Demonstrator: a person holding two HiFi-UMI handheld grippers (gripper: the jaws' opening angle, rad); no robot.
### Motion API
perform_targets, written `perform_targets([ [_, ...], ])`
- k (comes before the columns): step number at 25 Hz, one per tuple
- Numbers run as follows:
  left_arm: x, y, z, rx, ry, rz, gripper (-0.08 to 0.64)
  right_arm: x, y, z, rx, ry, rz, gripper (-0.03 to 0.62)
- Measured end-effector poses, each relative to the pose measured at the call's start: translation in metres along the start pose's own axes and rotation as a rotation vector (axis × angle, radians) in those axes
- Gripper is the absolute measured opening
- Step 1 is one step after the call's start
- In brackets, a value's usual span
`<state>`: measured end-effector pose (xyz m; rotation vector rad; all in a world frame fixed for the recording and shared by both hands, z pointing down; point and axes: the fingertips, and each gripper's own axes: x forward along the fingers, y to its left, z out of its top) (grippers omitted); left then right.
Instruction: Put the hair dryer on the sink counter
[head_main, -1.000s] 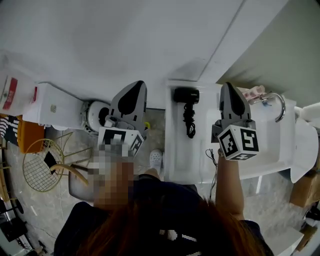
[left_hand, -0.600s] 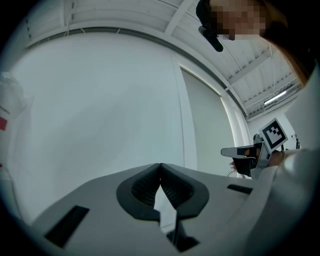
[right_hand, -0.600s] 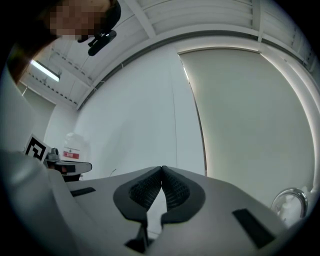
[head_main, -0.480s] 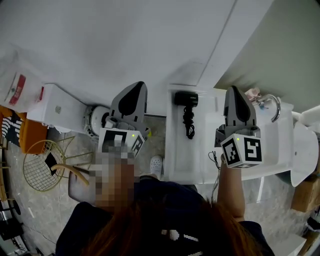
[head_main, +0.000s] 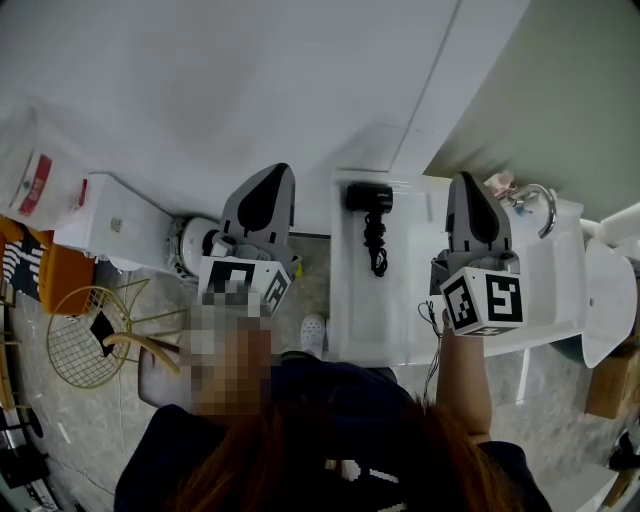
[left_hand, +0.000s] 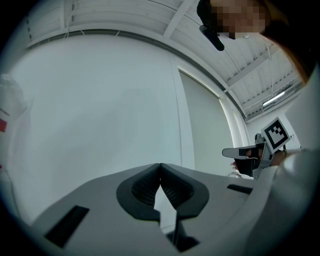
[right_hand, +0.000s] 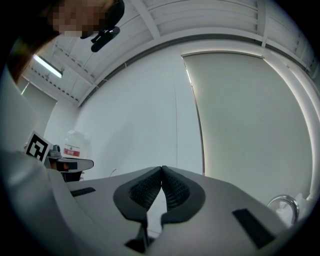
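A black hair dryer (head_main: 369, 197) lies on the white sink counter (head_main: 358, 300), its coiled cord (head_main: 375, 245) trailing toward me. My left gripper (head_main: 262, 190) hovers left of the counter, above the floor, jaws shut with nothing in them. My right gripper (head_main: 467, 197) hangs over the counter to the right of the dryer, also shut and empty. In the left gripper view the gripper (left_hand: 160, 167) points up at a white wall; the right gripper (right_hand: 161, 171) faces wall and a blind.
A chrome faucet (head_main: 538, 203) stands at the sink's right. A white toilet tank (head_main: 110, 225) and a round white device (head_main: 195, 238) sit on the left. A gold wire basket (head_main: 85, 335) rests on the floor. A white shoe (head_main: 312, 325) shows below the counter edge.
The view has shifted slightly; both grippers stay raised and shut, the right one drifting a little to the right. The hair dryer has not moved.
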<state>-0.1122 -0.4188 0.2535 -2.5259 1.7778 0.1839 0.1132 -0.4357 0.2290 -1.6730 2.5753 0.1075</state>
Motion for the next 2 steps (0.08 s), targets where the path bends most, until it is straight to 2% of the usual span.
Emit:
perform_targets([
  [2,-0.0014,-0.0008,0.0012,0.001,0.003,-0.004,0.018,-0.0016,0.0012,-0.0001,0.001,0.006,0.0,0.015],
])
